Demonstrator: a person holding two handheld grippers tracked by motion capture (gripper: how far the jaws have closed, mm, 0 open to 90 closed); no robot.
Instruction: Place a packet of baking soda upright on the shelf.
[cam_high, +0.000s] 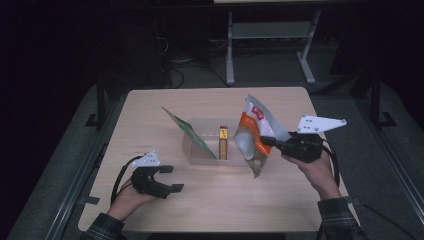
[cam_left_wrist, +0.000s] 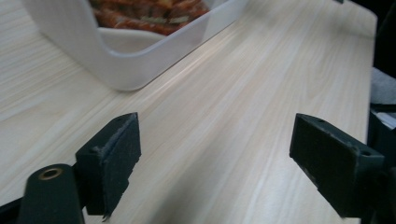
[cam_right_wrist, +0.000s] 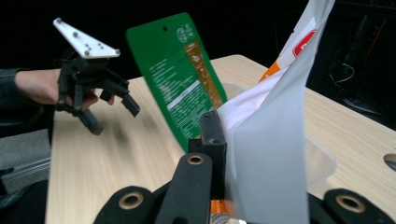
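A clear plastic bin (cam_high: 200, 156) stands in the middle of the wooden table (cam_high: 145, 115). A flat green packet (cam_high: 189, 132) leans upright against its left end, and a small yellow and brown box (cam_high: 223, 143) lies inside. My right gripper (cam_high: 266, 140) is shut on the edge of an orange and white bag (cam_high: 252, 131), which hangs tilted over the bin's right end. In the right gripper view the bag (cam_right_wrist: 280, 140) hides one jaw of that gripper (cam_right_wrist: 224, 137). My left gripper (cam_high: 172, 178) hovers low near the front left of the table, open and holding nothing (cam_left_wrist: 215, 158).
The bin's rounded corner (cam_left_wrist: 126, 70) lies just ahead of the left jaws, with a reddish printed packet (cam_left_wrist: 140, 18) showing through its wall. Bare wood stretches around the bin. Beyond the table's far edge stands a metal frame (cam_high: 270, 45) on a dark floor.
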